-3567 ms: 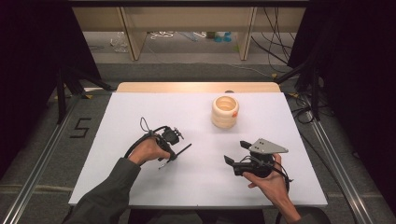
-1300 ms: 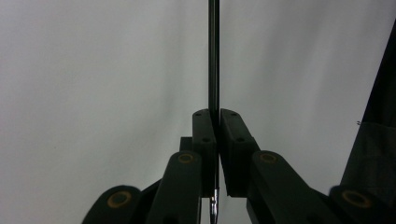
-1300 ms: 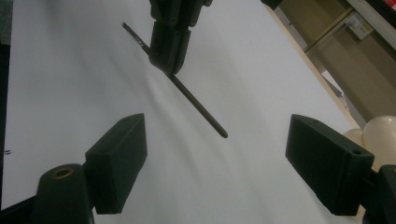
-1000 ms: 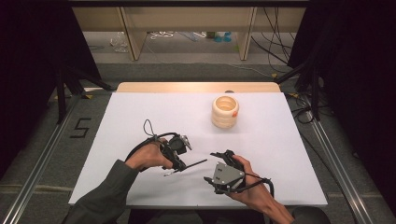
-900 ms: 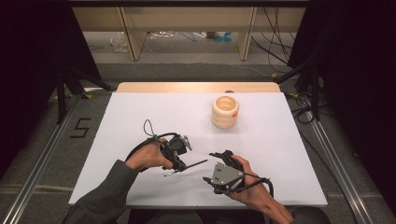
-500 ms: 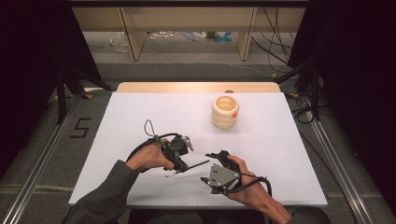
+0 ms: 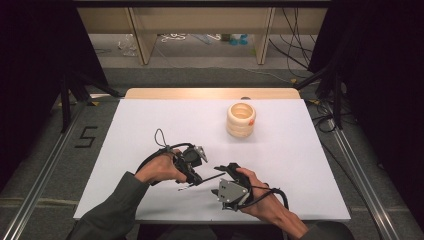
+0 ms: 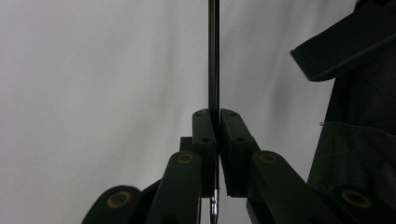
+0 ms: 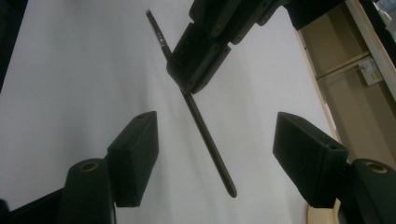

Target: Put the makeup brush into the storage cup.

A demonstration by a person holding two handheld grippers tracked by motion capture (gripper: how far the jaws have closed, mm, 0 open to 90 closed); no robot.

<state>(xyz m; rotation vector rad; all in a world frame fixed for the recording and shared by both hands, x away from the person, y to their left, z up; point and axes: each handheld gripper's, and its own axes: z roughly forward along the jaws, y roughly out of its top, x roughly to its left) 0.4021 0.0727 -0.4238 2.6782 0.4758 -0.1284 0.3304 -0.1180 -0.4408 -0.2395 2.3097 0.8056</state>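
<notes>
My left gripper [image 7: 198,176] is shut on a thin black stick [image 7: 212,177] near the table's front middle. Its own view shows the pads [image 8: 205,130] clamped on the stick [image 8: 213,56], which runs straight ahead. My right gripper [image 7: 223,171] sits just right of it, open. In the right gripper view the stick's free end [image 9: 212,154] hangs slanted between my wide-apart jaws [image 9: 215,135] and touches neither pad. These jaws have just been closing. The left gripper [image 9: 198,60] holds the stick from above there.
A pale wooden pot of stacked rings [image 7: 241,120] with an orange spot stands at the back right of the white tabletop [image 7: 150,125]. Cables trail from both grippers. Metal rails run along both sides, and a wooden shelf frame stands beyond the table.
The right hand has come in from the right front to the stick's free end and edged further left. The left hand has shifted slightly right with the stick, then kept still.
</notes>
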